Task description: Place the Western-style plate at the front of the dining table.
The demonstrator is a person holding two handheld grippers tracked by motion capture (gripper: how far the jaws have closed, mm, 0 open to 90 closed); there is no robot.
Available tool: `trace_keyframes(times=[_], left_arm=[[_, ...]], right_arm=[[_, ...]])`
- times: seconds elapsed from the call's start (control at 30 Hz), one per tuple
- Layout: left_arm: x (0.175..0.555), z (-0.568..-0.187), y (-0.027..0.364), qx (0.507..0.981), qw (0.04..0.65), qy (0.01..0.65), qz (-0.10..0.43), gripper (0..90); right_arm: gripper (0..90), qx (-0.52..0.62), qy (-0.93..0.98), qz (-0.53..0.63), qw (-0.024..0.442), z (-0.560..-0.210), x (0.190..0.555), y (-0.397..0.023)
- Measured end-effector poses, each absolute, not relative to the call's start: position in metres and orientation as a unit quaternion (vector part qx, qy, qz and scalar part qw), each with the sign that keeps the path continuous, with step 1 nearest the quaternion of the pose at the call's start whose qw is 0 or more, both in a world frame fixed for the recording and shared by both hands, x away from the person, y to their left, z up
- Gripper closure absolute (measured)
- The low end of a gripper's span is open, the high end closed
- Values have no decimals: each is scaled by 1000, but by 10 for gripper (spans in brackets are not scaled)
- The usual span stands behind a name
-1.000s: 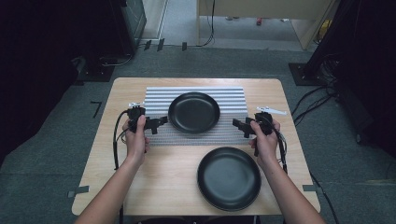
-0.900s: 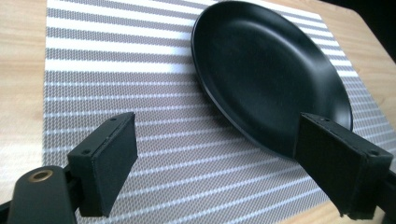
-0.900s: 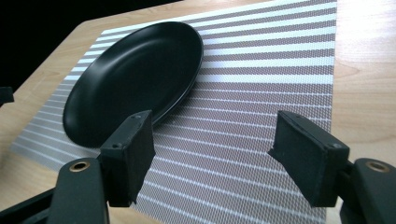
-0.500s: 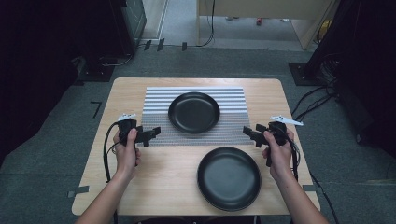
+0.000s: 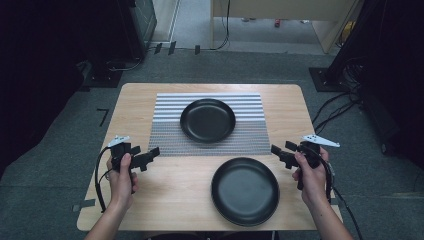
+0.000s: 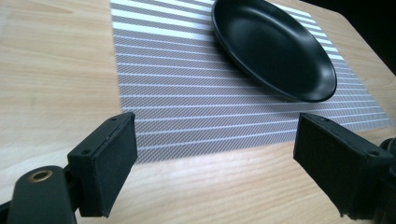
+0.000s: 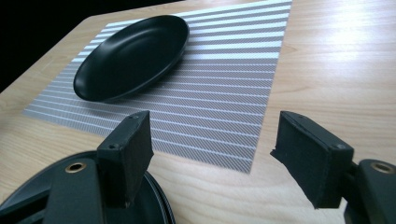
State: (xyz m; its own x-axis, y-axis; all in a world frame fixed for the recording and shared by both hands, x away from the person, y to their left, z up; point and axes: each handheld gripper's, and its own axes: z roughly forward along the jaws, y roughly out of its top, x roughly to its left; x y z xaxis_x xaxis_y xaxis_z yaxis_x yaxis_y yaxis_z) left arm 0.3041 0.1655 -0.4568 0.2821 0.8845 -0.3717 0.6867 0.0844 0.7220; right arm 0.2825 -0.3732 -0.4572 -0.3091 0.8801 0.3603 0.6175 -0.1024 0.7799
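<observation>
Flanking near plate (image 5: pixel 245 191), left tongs (image 5: pixel 150 154), right tongs (image 5: pixel 278 152), both wide, bare wood between.

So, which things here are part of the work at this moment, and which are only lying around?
Part of the work:
- left gripper, open
- right gripper, open
- near black plate on the bare table
- far black plate on the striped placemat

Only lying around:
- cables on the grey floor, beside the table
- dark equipment behind it
</observation>
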Motion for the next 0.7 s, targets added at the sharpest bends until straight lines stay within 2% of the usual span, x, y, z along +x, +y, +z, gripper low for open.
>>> trace_keyframes(times=[0.7], left_arm=[[259,-474,213,654,420,613,140,133]], right_arm=[[265,593,644,456,160,-473,234,-418]])
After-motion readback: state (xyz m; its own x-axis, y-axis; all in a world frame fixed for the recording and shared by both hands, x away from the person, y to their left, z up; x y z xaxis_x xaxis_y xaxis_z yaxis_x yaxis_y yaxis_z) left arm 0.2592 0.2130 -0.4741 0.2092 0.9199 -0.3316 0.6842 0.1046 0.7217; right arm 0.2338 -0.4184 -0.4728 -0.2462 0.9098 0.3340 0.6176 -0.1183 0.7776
